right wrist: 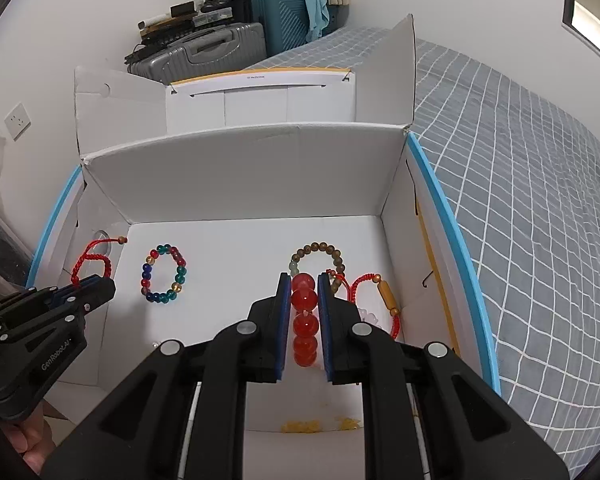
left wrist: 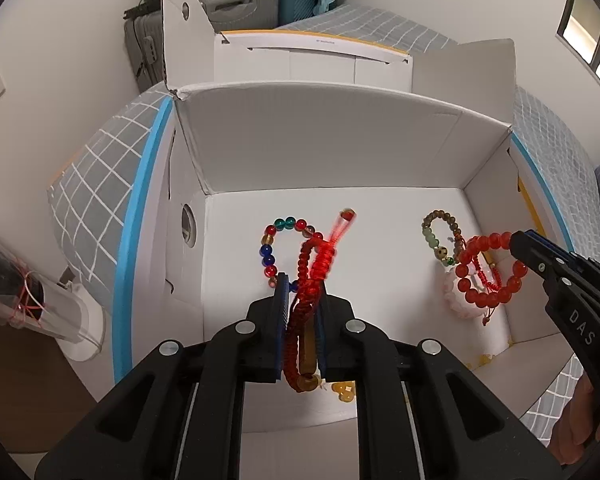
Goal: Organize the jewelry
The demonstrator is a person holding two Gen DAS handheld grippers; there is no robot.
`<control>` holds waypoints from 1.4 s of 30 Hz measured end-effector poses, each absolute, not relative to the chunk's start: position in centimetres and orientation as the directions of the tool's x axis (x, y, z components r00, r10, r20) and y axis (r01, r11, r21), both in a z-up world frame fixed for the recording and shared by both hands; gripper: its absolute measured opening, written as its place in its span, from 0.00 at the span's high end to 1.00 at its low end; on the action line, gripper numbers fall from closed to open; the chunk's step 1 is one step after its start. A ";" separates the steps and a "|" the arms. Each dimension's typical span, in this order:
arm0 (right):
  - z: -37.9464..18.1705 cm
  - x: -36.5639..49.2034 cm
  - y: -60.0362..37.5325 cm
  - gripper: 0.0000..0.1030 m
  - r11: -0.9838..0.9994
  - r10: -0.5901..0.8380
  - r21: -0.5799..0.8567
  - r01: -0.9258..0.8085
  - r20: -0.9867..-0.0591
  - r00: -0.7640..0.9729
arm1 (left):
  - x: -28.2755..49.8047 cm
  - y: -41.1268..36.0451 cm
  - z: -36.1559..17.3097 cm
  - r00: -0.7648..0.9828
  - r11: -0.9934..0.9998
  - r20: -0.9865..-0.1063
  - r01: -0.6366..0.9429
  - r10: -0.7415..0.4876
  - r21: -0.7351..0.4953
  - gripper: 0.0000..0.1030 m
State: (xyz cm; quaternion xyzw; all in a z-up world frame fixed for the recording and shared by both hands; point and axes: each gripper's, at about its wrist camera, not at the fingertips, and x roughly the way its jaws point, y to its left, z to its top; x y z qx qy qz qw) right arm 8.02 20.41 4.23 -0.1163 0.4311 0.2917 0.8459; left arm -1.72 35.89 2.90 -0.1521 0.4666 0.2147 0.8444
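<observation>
We had each claw pinching a bracelet above the white box [left wrist: 340, 148]: the left claw [left wrist: 302, 312] gripped the red cord bracelet [left wrist: 316, 264], the right claw [right wrist: 304, 320] the red bead bracelet [right wrist: 305, 322], seemingly for sorting beside others.

The cardboard box [right wrist: 236, 168] is white inside, with a blue-edged rim. The multicoloured bead bracelet [right wrist: 165, 274] shows red, blue, teal and amber. The large-bead bracelet [left wrist: 488, 270] is translucent red; the braided cord bracelet [left wrist: 314, 276] is red. The bedspread [right wrist: 532, 200] is grey with a white grid.
</observation>
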 end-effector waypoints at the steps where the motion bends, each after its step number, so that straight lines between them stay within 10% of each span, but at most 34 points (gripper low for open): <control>1: 4.1 8.1 20.4 0.87 0.803 0.394 0.059 -0.593 -0.800 0.453 | -1.8 35.9 2.9 0.476 0.861 -0.852 -0.505 0.220 -0.060 0.86; 5: 4.7 7.9 20.2 0.83 0.806 0.398 0.051 -0.589 -0.783 0.477 | -2.1 35.3 3.7 0.500 0.866 -0.833 -0.497 0.236 -0.053 0.57; 18: 9.4 4.4 15.4 0.09 0.800 0.481 0.066 -0.596 -0.664 0.573 | -6.6 31.6 8.5 0.605 0.854 -0.722 -0.519 0.335 -0.039 0.13; 42: 6.2 -0.8 10.9 0.07 0.820 0.445 0.040 -0.571 -0.673 0.591 | -13.1 27.6 6.7 0.617 0.843 -0.693 -0.537 0.372 -0.025 0.06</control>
